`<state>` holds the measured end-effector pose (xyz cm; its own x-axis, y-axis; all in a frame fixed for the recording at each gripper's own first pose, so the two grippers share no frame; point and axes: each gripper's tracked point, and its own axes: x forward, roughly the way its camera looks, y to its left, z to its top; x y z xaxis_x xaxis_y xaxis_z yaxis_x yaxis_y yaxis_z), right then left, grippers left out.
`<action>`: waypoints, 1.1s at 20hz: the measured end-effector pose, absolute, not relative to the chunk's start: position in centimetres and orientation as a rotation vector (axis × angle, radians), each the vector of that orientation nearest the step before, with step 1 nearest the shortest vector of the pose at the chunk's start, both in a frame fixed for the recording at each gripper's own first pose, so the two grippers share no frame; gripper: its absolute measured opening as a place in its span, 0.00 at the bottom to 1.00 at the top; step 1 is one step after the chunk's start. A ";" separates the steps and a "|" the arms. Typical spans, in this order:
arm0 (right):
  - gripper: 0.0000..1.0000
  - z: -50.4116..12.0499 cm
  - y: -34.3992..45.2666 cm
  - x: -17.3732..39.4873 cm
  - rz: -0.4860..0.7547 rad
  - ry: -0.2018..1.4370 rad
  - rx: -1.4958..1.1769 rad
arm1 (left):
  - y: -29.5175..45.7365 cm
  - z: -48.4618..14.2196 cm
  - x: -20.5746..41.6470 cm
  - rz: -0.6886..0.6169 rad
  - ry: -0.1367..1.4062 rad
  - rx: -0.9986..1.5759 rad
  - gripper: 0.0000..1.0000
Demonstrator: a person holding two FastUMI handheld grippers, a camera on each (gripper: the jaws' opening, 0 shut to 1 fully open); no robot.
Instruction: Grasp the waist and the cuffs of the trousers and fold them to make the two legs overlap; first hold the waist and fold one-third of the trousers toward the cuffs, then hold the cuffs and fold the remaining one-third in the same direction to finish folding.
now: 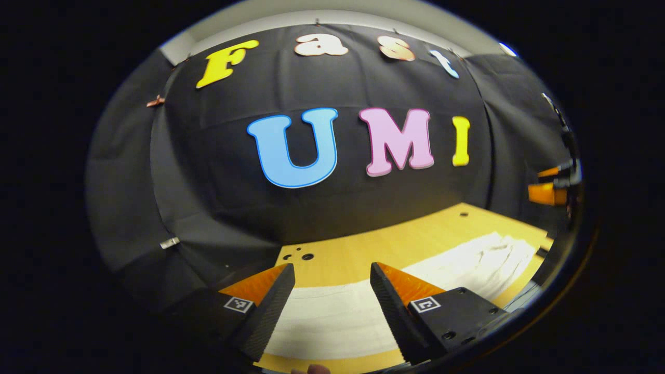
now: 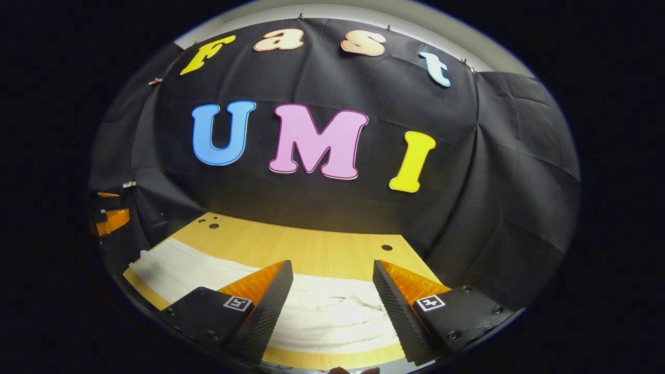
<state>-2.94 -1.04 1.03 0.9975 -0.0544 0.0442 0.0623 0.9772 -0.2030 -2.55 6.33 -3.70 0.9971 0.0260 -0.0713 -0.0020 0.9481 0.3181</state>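
Left claw [image 1: 332, 304] nearest the lens, fingers spread wide, nothing between them, held above the cloth. Right claw [image 2: 332, 304] the same: spread, empty, above the cloth.

Trousers [image 1: 332, 317] lie flat on the tabletop [image 1: 363, 249] as one long white band running across both views. Left gripper view: band passes under the left claw and stretches off to the right, where it looks rumpled. Right gripper view: trousers [image 2: 322, 311] pass under the right claw, some gathers between the fingers, then run off left to a squared end. Which end is waist and which cuffs, cannot tell.

Judgement: band looks narrow, so legs may already overlap; thirds not yet begun, or first grasp pending. To do it well: bring each claw down at the near edge of the cloth, catch every layer, not just the top one. Close both together. Lift just clear, carry level so the fold line stays straight.

Cloth: white, thin, faintly ribbed or striped, soft creases. Likely limp, will sag between grips.

Beyond: pale wood tabletop with small holes, black booth wall behind.
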 end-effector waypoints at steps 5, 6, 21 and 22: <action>0.98 -1.6 -2.0 -3.6 -0.088 0.027 -0.204 | 10.9 -11.5 -4.4 -0.049 0.259 0.607 0.96; 0.98 -1.9 -2.2 -3.8 -0.095 0.037 -0.204 | 11.8 -13.3 -4.9 -0.066 0.295 0.658 0.96; 0.98 -3.7 -5.5 -6.0 -0.204 0.093 -0.174 | 18.3 -31.6 -2.7 -0.407 0.682 1.214 0.96; 0.98 -3.8 -5.9 -6.3 -0.213 0.098 -0.176 | 18.4 -31.9 -1.9 -0.420 0.676 1.247 0.96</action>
<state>-6.30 -5.93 -3.83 0.9727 -0.2190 -0.0775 0.2019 0.9619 -0.1842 -1.88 18.45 -31.87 0.7370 0.0674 -0.6726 0.6328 0.2809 0.7216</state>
